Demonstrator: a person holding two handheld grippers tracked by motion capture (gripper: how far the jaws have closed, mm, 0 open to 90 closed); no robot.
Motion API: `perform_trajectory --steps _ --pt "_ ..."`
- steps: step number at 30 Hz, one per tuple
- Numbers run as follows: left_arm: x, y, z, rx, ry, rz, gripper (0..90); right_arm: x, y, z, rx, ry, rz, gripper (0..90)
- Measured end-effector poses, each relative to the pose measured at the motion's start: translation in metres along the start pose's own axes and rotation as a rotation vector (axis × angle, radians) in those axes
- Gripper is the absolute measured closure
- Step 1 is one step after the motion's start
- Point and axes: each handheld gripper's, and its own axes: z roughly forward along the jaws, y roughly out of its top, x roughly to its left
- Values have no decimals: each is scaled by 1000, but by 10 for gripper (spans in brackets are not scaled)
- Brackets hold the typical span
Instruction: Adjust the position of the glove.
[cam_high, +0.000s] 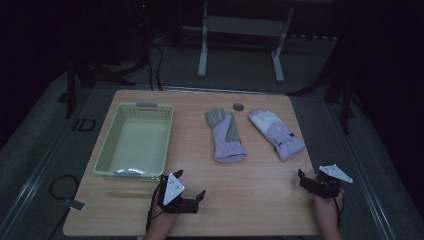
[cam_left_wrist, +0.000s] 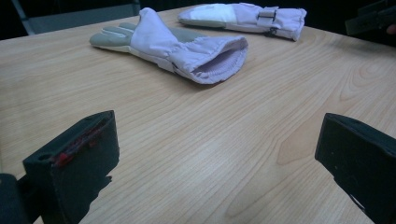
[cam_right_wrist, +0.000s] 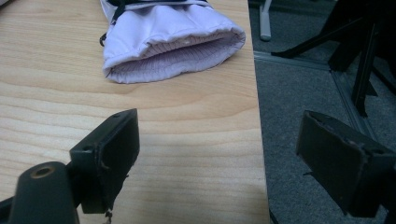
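Note:
Two lilac winter gloves lie on the wooden table (cam_high: 250, 200). The left glove (cam_high: 226, 136) (cam_left_wrist: 177, 46) lies with its grey palm up and its cuff toward me. The right glove (cam_high: 276, 132) (cam_left_wrist: 247, 16) (cam_right_wrist: 173, 42) has a white back and a strap, with its open cuff facing my right gripper. My left gripper (cam_high: 190, 184) (cam_left_wrist: 215, 154) stands open near the front edge, short of the left glove, with nothing between its jaws. At the front right corner my right gripper (cam_high: 310, 179) (cam_right_wrist: 219, 149) is open and empty, one jaw out past the table's right edge.
A pale green plastic basket (cam_high: 102, 160) stands empty on the left half of the table. A small round hole (cam_high: 238, 106) sits near the far edge. Beyond the table are grey floor, a metal stand (cam_high: 240, 30) and dark legs and cables.

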Motion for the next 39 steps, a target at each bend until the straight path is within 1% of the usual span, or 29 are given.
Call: perform_trajectory --steps 9,11,13,15,16,17,18,19,20,21,24,25,28,30,31,35,38,39 --pt "0 0 0 3 -8 3 0 -1 0 -1 -1 -5 3 123" --pt "0 0 0 3 -7 3 0 -1 0 -1 4 0 4 112" --pt "0 0 1 6 -11 2 0 -2 2 -2 13 -7 -2 106" --pt "0 0 1 6 -13 1 0 -5 6 -4 18 0 13 106" --pt "0 0 1 6 -13 1 0 -6 9 -6 19 -4 22 108" --pt "0 0 1 4 -13 0 0 -7 13 -7 27 5 34 116" --pt "0 0 0 2 -11 1 0 -9 16 -7 49 42 60 134" --pt "0 0 0 0 -10 1 0 -12 20 -6 75 91 86 126" --pt "0 0 0 0 -10 2 0 -14 23 -6 76 127 103 135" --pt "0 0 0 1 -10 3 0 -14 26 -6 76 128 105 138" --pt "-1 0 0 1 -9 4 0 -12 36 -8 62 95 63 133" --pt "-1 0 0 1 -8 3 0 -12 40 -8 59 100 61 130" --pt "0 0 0 3 -9 0 0 -13 53 -8 64 98 108 128" --pt "0 0 0 2 -9 -1 0 -14 62 -8 58 80 126 127" --pt "0 0 0 2 -10 -2 0 -13 67 -8 48 90 123 114" --pt "0 0 0 3 -12 -2 0 -7 84 -12 13 83 82 110" --pt "0 0 0 3 -15 -3 0 -3 97 -13 -5 97 84 110" --pt "1 0 0 3 -16 -3 0 -1 101 -13 -9 109 80 107"
